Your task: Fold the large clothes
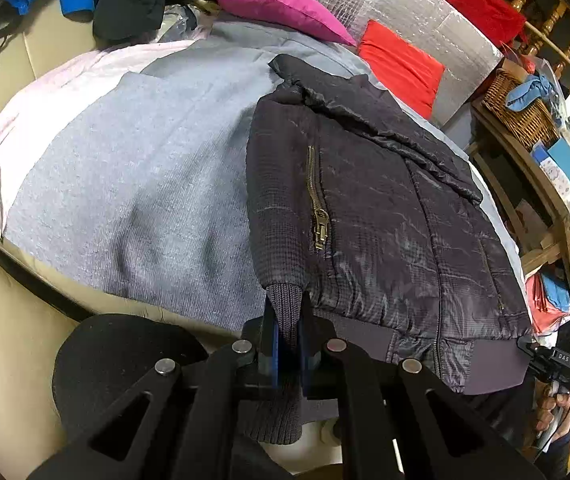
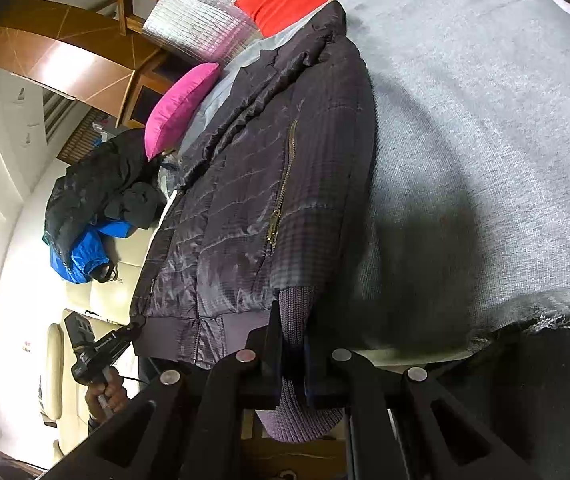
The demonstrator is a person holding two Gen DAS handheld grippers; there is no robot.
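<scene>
Pinching ribbed cuffs to fold the sleeves of the dark jacket (image 1: pixel 385 220).
Left claw (image 1: pixel 287 314) and right claw (image 2: pixel 291 322) each clamp a knit cuff (image 1: pixel 283 298) at the grey blanket's (image 1: pixel 125 180) near edge. The jacket lies flat and front-up, probably so the sleeves stay taut and can be carried across the body.

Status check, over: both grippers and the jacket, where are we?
Left hand-held gripper shut on knit cuff. Right hand-held gripper likewise on a cuff. Black jacket flat on grey blanket. Nothing blocking.
</scene>
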